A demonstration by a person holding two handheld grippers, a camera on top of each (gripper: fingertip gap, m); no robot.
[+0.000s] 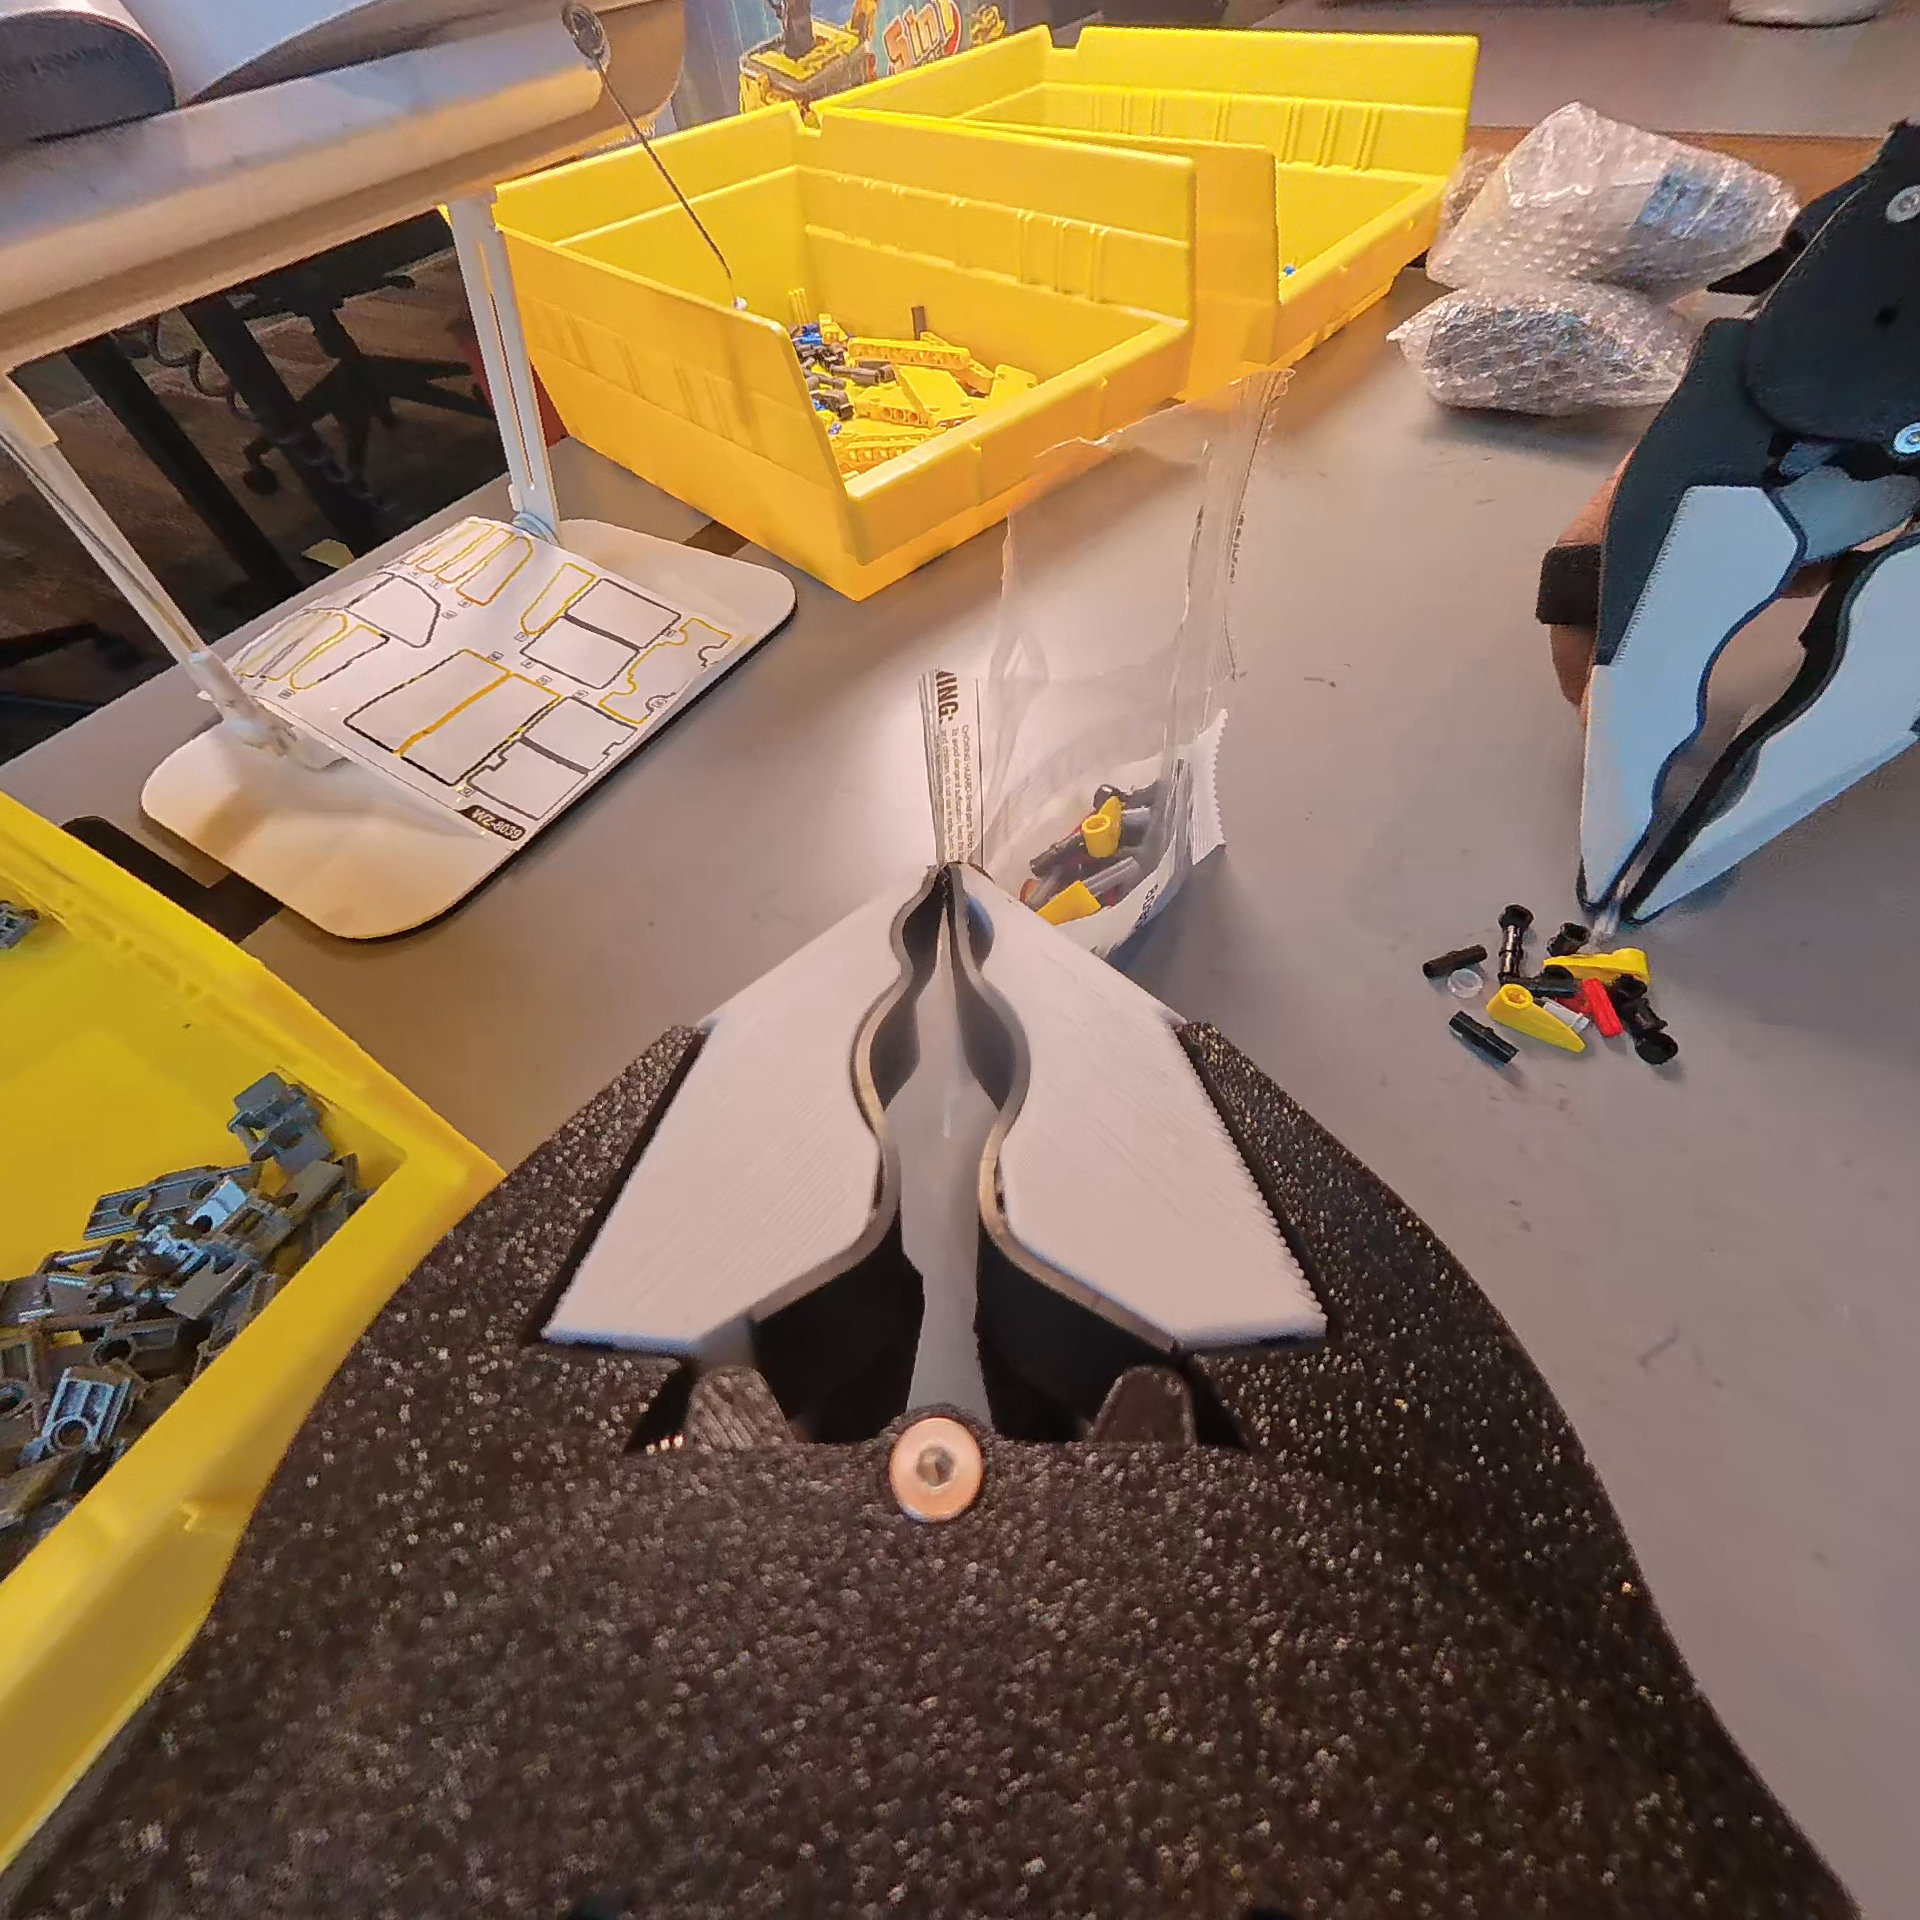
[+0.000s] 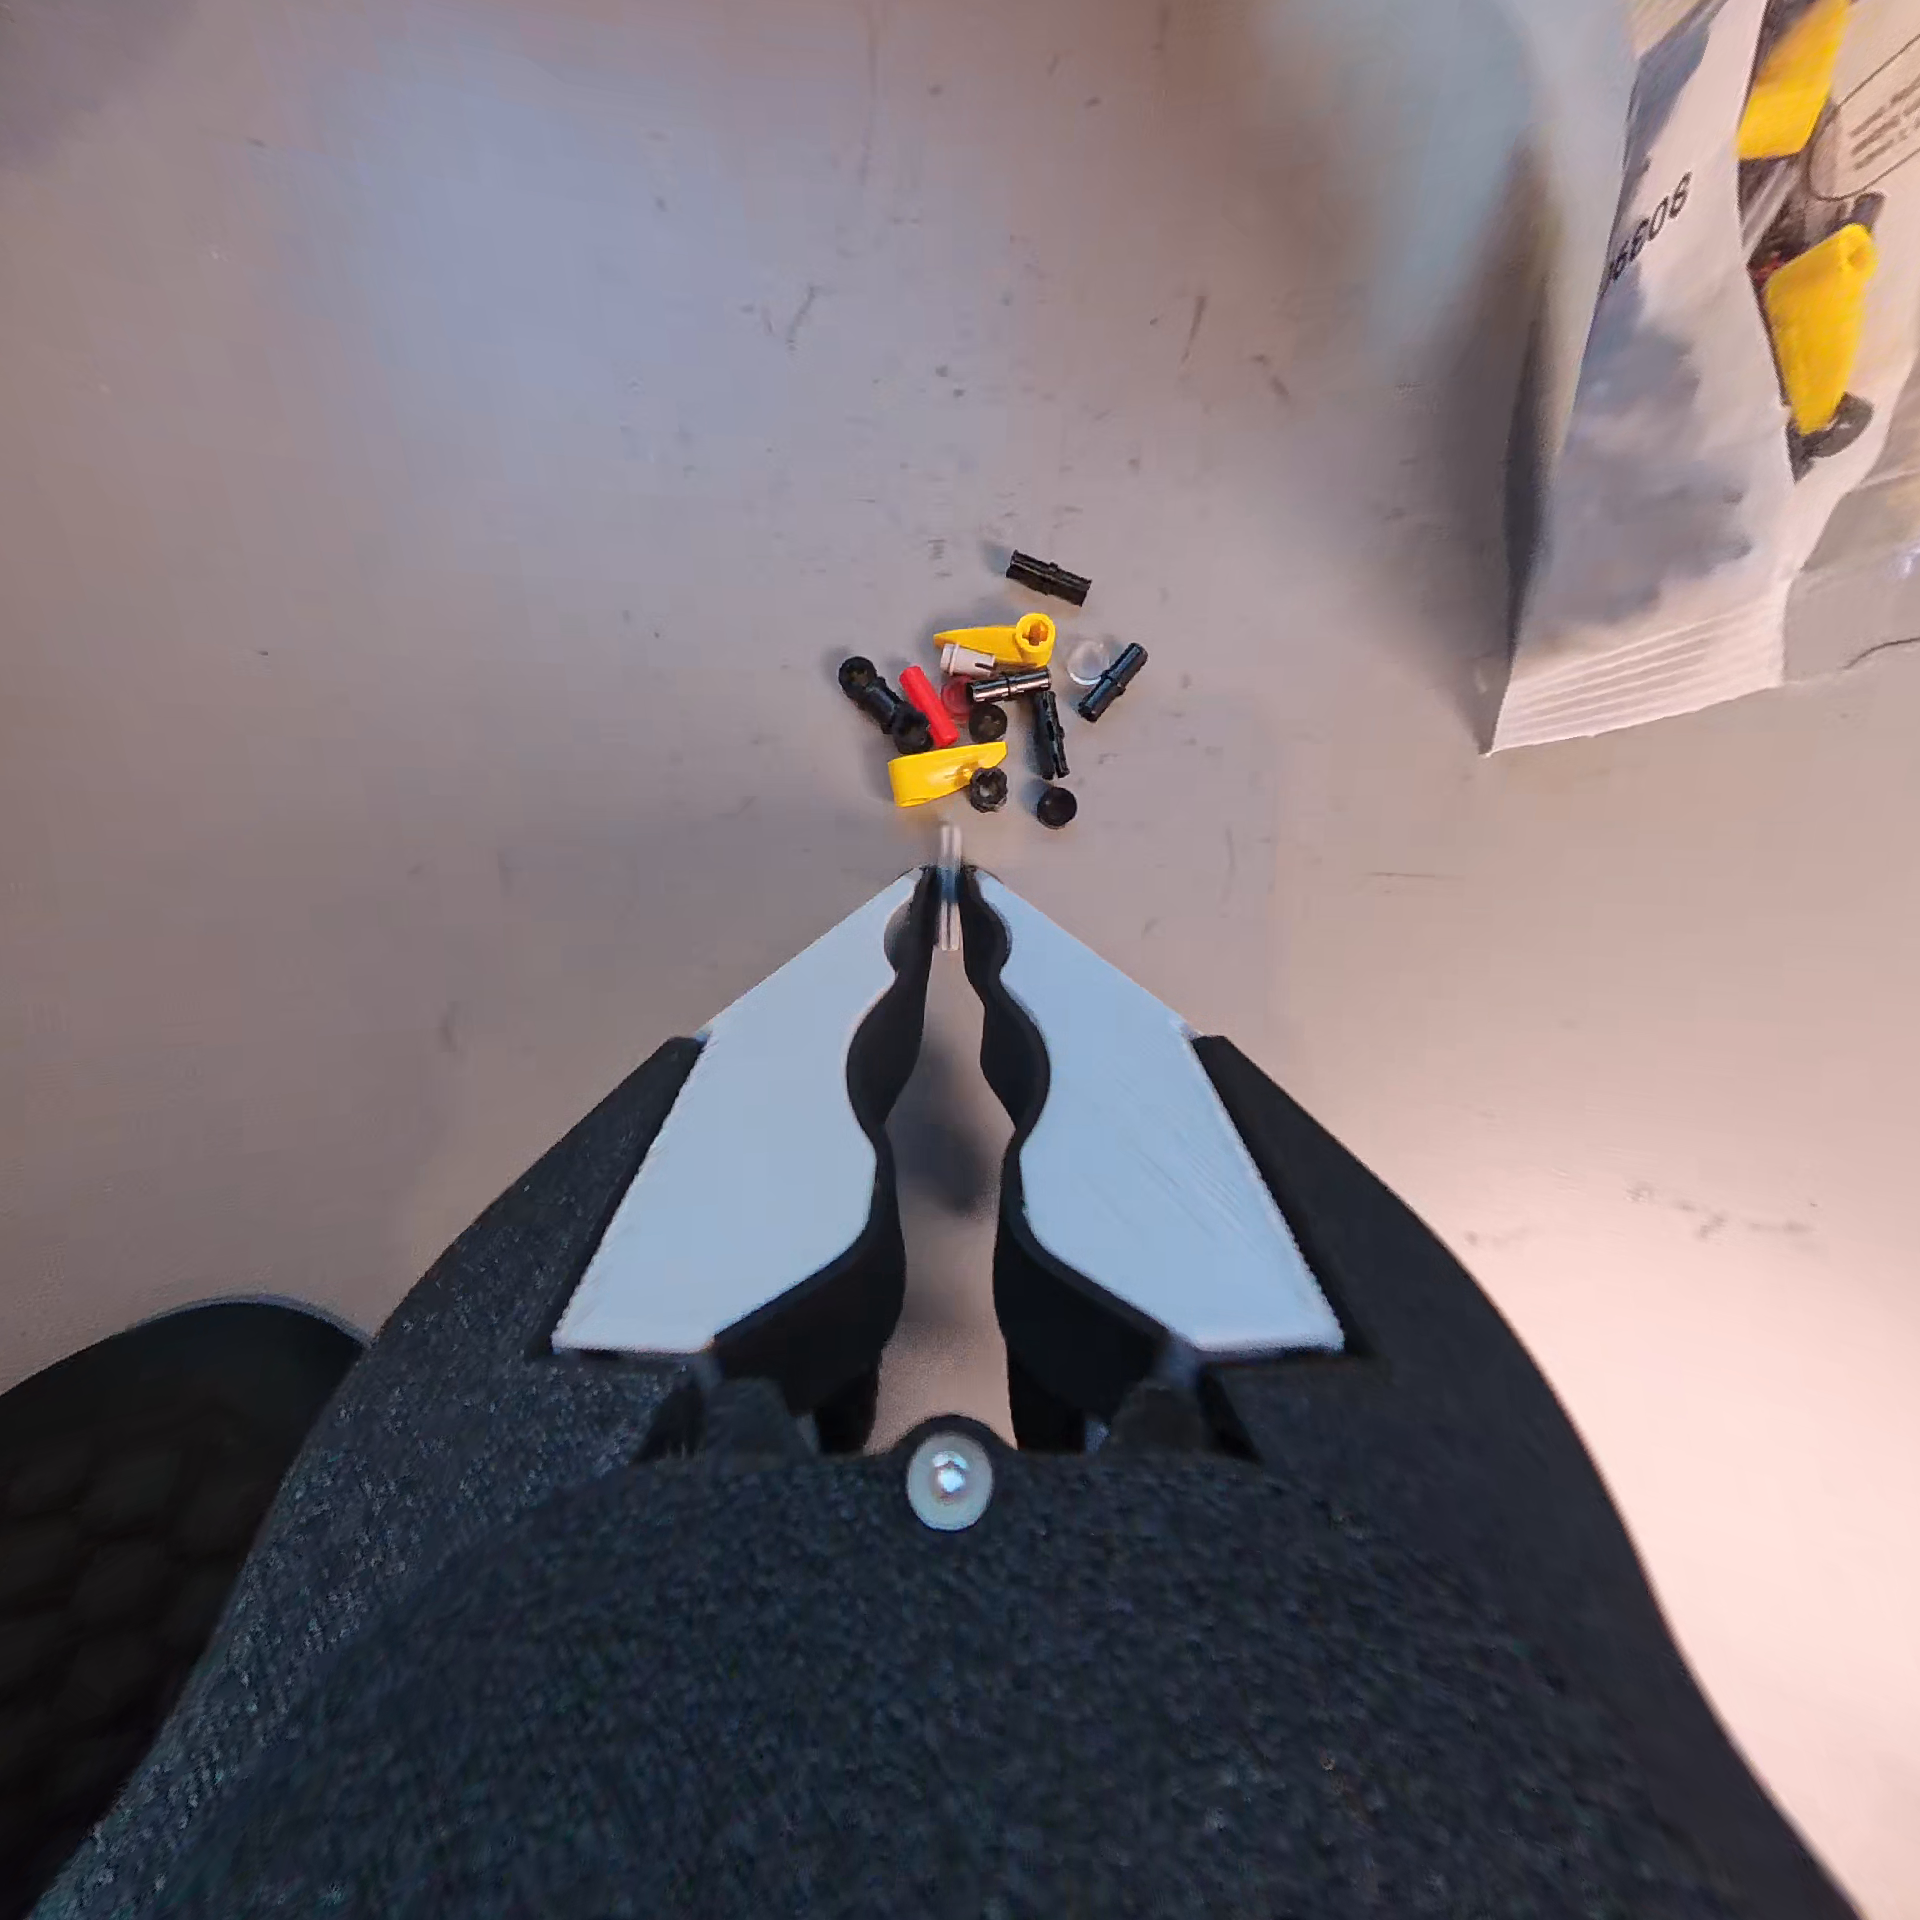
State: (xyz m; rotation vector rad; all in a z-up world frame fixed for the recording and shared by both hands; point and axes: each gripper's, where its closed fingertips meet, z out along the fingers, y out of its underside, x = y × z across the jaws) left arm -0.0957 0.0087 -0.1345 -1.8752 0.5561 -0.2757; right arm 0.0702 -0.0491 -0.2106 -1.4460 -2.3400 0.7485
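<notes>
Clear plastic pinched in both my grippers: bag edge in the left, a small rod in the right.

My left gripper (image 1: 948, 883) is pressed together on the upright edge of the clear bag (image 1: 1122, 644) of small parts; only its view shows the yellow bins (image 1: 727, 416) at 11 to 12 o'clock, the sticker sheet (image 1: 468, 665) on a white stand at 10, and bubble-wrapped bundles (image 1: 1600, 197) at 2. My right gripper (image 2: 943, 878) nips a clear rod (image 2: 948, 847), tips just short of the loose pile of parts (image 2: 987, 707) at 12 on the grey table (image 2: 416, 416); the bag lies at 2 o'clock there.
</notes>
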